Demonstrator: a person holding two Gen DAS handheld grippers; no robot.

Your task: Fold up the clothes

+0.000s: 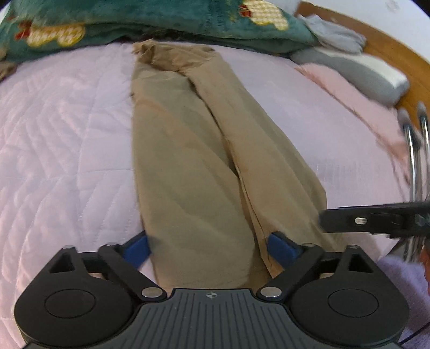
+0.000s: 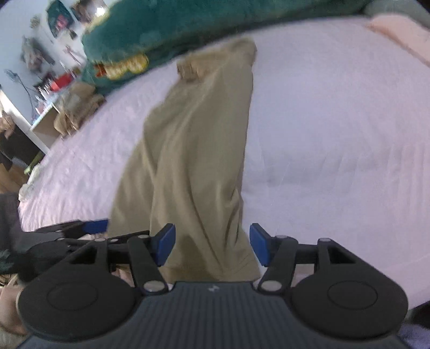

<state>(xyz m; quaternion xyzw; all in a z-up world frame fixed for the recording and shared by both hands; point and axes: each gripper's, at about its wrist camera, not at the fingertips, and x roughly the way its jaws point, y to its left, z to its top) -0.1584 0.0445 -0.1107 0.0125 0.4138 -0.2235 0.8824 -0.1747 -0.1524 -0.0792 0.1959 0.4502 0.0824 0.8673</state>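
i'm looking down on a bed covered by a quilted pale pink bedspread [image 1: 67, 128], and the khaki trousers [image 1: 188, 150] are lying lengthwise along its middle, legs folded together. beyond the trousers a teal blanket [image 1: 134, 18] is heaped up; to their right, grey and pink folded clothes [image 1: 357, 72] are sitting by a wooden headboard. my left gripper [image 1: 209, 248] is standing wide astride the trousers' near end, pads not pressing. my right gripper [image 2: 212, 245] is half open over the hem, gripping nothing. a cluttered desk [image 2: 45, 88] is showing far left.
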